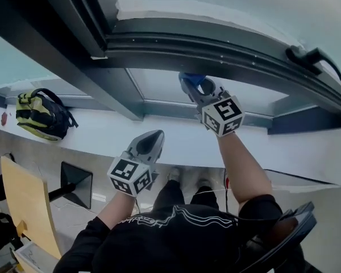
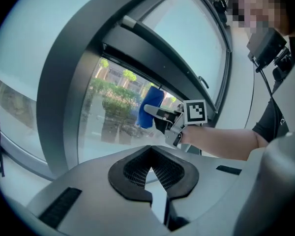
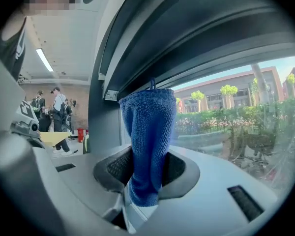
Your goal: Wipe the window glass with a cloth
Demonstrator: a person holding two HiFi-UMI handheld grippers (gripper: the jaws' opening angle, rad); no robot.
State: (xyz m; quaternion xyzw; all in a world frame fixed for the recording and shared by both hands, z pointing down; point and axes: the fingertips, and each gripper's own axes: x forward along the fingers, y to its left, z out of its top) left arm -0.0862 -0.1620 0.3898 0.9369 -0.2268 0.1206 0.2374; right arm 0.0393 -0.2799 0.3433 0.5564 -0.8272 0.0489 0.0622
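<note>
The blue terry cloth (image 3: 146, 141) stands up out of the right gripper (image 1: 194, 85), whose jaws are clamped on its lower end. Its free end reaches the top of the low window glass (image 1: 159, 87), just under the dark grey frame rail (image 1: 216, 50). From where I stand it looks to be against the pane, though I can't swear it touches.

The left gripper (image 2: 152, 168) hangs nearer and lower, over the white sill (image 1: 102, 132), with its jaws closed together and nothing between them.

I'd say the wiping itself is the step in hand, at the pane's upper edge. The next stroke calls for pressing the cloth flat to the glass and sweeping it across or down, with the hard jaw tips kept clear of pane and rail.
</note>
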